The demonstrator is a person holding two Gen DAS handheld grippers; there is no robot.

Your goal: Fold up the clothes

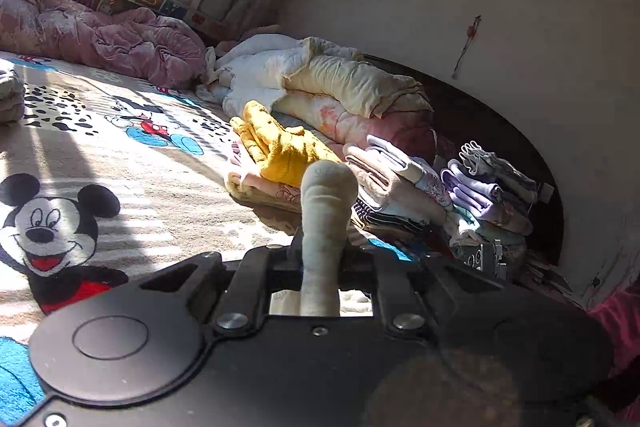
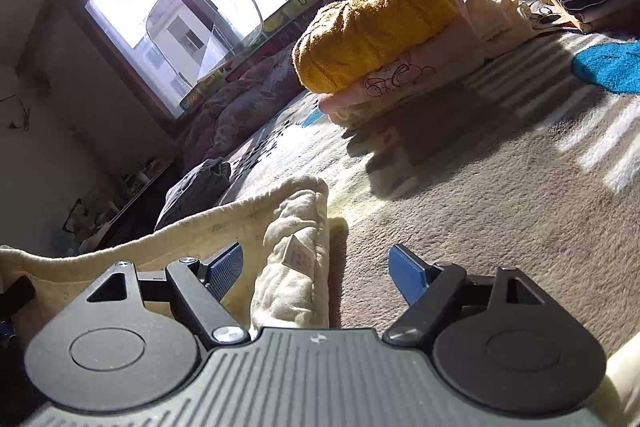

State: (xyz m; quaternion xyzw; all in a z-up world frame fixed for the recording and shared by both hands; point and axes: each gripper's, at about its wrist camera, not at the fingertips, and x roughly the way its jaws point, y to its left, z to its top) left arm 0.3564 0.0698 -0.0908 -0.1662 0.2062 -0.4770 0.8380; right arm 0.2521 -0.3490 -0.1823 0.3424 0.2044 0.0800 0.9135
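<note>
The left gripper [image 1: 322, 251] clenches the cream garment [image 1: 326, 223], its roll pointing toward the mustard sweater [image 1: 280, 151]; the right gripper [image 2: 316, 271] is opening, pads clear of the fabric

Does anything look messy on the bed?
Yes: the yellow sweater lies crumpled on top of a folded pile, while the stacks beside it look flat and tidy. The pink quilt is bunched up too.
</note>
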